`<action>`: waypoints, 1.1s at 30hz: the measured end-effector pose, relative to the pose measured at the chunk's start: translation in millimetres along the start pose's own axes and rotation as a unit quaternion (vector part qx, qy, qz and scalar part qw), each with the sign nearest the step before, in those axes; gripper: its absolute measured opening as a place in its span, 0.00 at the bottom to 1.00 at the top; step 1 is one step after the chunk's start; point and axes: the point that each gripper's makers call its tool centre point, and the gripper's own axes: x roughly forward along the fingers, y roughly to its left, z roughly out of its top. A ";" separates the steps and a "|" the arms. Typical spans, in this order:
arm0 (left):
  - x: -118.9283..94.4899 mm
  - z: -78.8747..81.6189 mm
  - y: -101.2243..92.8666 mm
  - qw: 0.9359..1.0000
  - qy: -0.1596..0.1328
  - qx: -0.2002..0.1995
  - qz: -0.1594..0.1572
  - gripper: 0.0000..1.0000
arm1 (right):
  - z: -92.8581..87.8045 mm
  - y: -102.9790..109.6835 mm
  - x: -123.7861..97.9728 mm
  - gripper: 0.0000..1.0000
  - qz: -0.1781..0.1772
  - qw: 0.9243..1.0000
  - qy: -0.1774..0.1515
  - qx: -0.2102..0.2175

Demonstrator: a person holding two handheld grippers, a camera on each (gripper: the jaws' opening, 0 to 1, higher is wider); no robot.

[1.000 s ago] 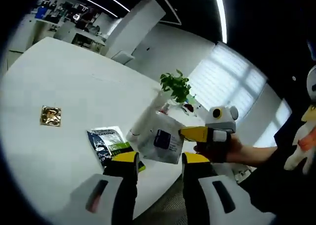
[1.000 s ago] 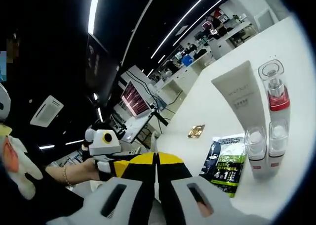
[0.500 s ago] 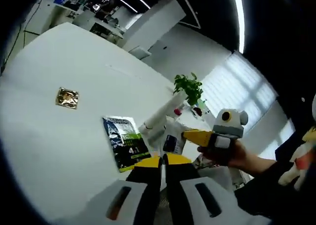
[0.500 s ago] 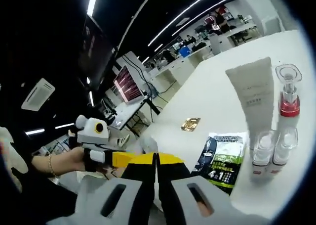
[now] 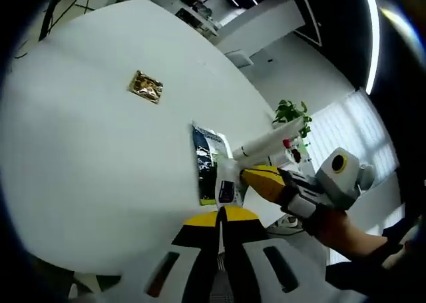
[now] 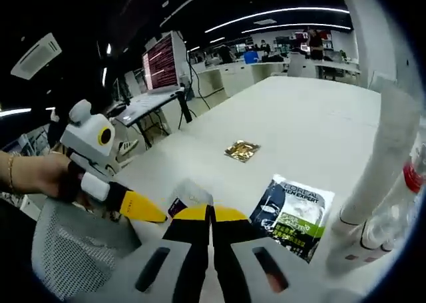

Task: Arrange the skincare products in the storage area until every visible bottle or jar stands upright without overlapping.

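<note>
Your left gripper [image 5: 219, 216] has its yellow-tipped jaws pressed together, nothing between them, hovering at the near edge of the white table [image 5: 86, 156]. Your right gripper [image 6: 211, 213] is the same: jaws closed flat against each other, empty.

In the left gripper view your right gripper comes in from the right, held in a hand [image 5: 339, 226], its yellow tip just beside a small white sachet with a dark label [image 5: 226, 186]; can't tell if they touch. That sachet sits near the table edge, against the dark L'Oreal Men Expert sachet [image 5: 206, 166], which lies flat. A white tube [image 5: 269, 140] stands just past it, with red-capped bottles [image 5: 288, 145] beside it, too small to read. A gold foil packet [image 5: 147, 86] lies flat, well apart, farther out on the table.

In the right gripper view the white tube [image 6: 383, 150] stands at the right next to a clear bottle with a red band [image 6: 407, 190]. Your left gripper enters from the left.
</note>
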 end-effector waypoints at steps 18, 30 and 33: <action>16.6 -6.4 43.2 0.998 0.048 -0.011 0.044 0.00 | -32.0 -6.9 41.9 0.01 0.006 0.996 0.063 -0.067; 36.2 2.7 59.9 0.994 0.079 0.003 0.080 0.00 | -42.7 -21.5 60.3 0.01 -0.018 0.988 0.096 -0.120; 38.5 6.4 63.1 0.993 0.083 0.021 0.087 0.00 | -42.5 -24.0 61.5 0.01 -0.021 0.987 0.096 -0.125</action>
